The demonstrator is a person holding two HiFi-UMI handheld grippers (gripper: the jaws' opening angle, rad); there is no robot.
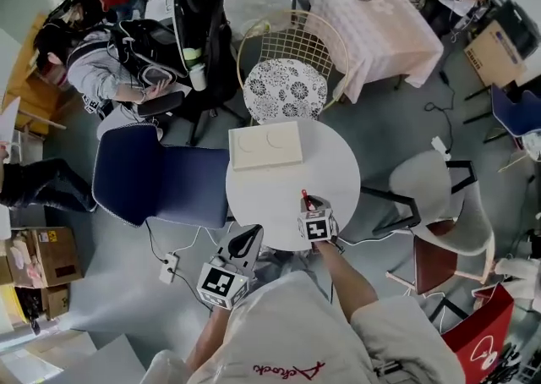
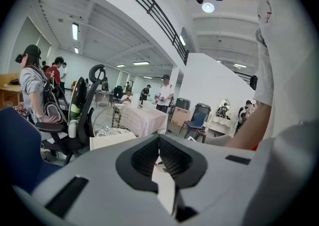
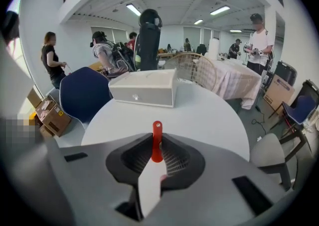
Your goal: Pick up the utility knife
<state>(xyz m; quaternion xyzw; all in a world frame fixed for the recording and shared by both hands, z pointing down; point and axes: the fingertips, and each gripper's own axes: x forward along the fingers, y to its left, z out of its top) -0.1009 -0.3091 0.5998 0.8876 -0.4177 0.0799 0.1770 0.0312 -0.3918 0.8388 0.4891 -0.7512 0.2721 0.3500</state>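
A red utility knife [image 3: 157,140] stands up between the pads of my right gripper [image 3: 157,149], its red end poking out past the fingertips. The right gripper's jaws are shut on it. In the head view that gripper [image 1: 309,205] is above the near edge of the round white table [image 1: 338,162], with the knife [image 1: 306,200] a small red tip, lifted off the surface. My left gripper [image 1: 247,240] hangs off the table's near left edge. In the left gripper view its jaws [image 2: 159,139] meet at the tips with nothing between them.
A flat white box [image 1: 265,145] lies at the far side of the table, also in the right gripper view [image 3: 144,88]. A blue chair [image 1: 135,175] stands left, a wire chair with patterned cushion [image 1: 286,89] behind, a grey chair [image 1: 439,196] right. People sit and stand further off.
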